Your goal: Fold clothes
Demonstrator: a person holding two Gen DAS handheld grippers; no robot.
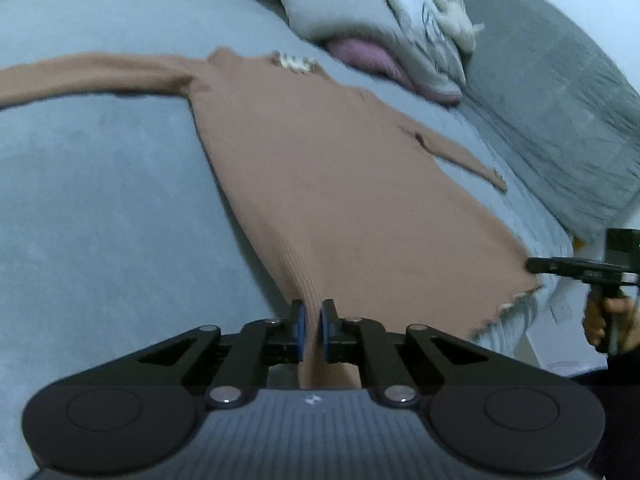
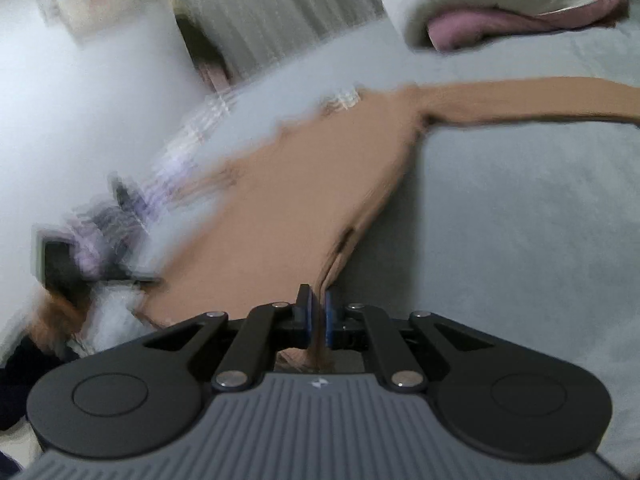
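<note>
Left wrist view alone shows both sleeves; each claw (image 1: 313, 330) (image 2: 318, 325) pinches the brown sweater's (image 1: 320, 168) hem.

sweater (image 1: 320, 184) on bed (image 1: 100, 180) | pile of clothes (image 1: 380, 28) behind sweater

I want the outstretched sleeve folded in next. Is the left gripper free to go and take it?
Probably not yet: the left gripper is shut on the brown sweater hem. The sleeve lies unobstructed on the bed.
</note>
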